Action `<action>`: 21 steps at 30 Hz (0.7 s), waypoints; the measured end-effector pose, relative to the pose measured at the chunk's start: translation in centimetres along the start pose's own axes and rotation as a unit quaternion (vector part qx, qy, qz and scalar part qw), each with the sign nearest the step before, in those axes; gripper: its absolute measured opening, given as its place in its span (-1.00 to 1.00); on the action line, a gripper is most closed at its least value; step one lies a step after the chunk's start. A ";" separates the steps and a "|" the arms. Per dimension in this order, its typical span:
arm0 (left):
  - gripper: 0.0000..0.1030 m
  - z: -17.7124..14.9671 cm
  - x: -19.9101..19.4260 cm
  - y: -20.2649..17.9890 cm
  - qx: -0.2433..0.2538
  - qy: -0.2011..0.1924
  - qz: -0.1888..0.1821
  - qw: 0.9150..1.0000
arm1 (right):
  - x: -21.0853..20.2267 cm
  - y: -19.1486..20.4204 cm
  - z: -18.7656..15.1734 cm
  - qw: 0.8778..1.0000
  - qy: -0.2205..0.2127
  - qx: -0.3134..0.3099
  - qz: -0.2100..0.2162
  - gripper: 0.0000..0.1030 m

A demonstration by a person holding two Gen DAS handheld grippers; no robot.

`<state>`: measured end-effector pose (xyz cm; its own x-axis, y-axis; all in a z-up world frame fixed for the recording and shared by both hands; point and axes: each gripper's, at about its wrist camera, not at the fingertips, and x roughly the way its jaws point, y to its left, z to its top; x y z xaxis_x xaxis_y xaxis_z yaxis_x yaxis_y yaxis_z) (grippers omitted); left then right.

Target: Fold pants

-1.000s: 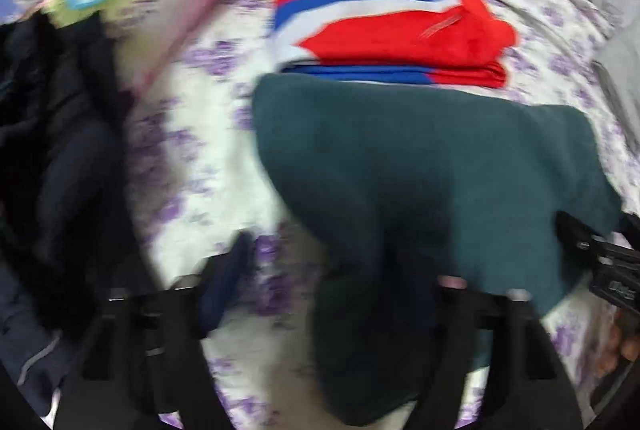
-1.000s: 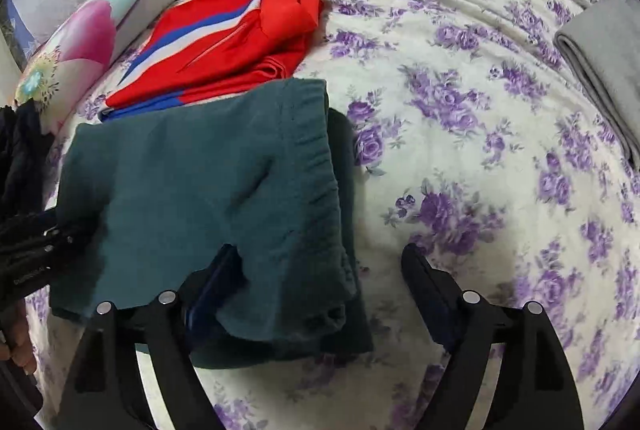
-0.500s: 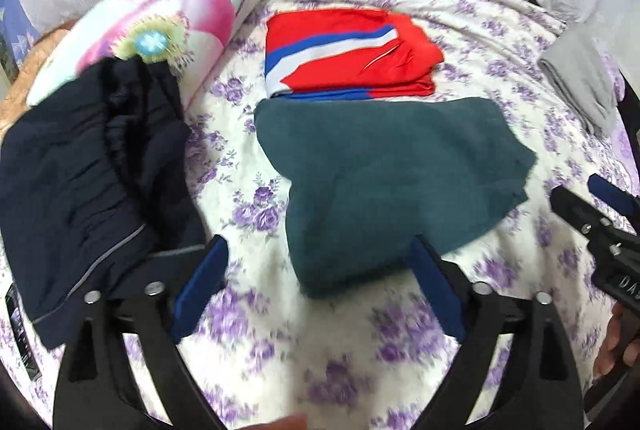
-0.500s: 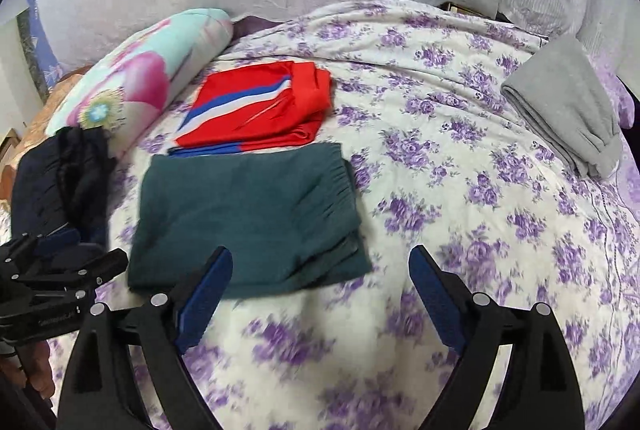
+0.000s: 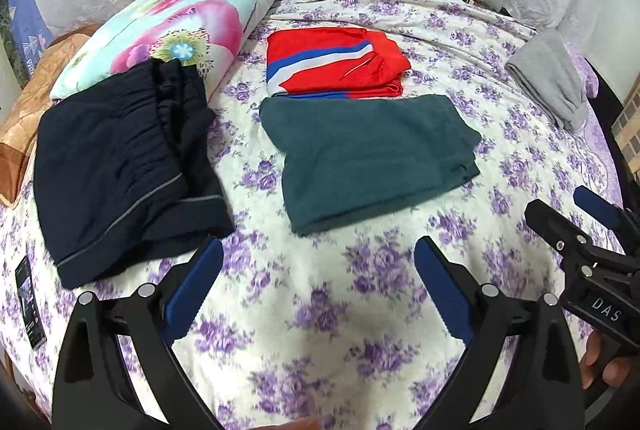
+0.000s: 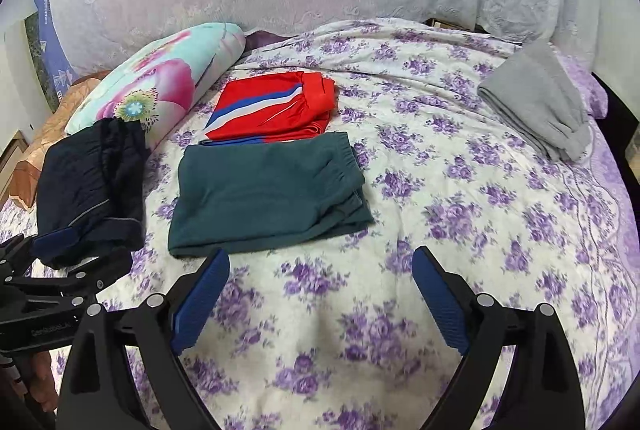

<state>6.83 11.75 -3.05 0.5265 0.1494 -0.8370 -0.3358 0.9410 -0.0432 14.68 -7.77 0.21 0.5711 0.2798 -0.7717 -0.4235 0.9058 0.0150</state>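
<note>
Green pants (image 5: pixel 372 158) lie folded flat on the bed (image 5: pixel 360 290) just below the red pair (image 5: pixel 332 64); my left claw (image 5: pixel 318 290) and right claw (image 6: pixel 320 294) are opening, nothing between them. I judge the rumpled navy pair (image 5: pixel 120 166) comes next

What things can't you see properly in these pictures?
- Brown blanket: left wrist view, cut off by the picture's edge.
- Dark purple cloth: right wrist view, mostly hidden behind the flowered pillow.
- Black card on the bedsheet: left wrist view, print too small to read.
</note>
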 end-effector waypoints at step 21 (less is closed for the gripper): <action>0.90 -3.4 -1.5 1.0 -0.007 0.004 0.016 1.000 | -1.6 0.9 -3.2 1.000 0.018 0.004 0.000 0.92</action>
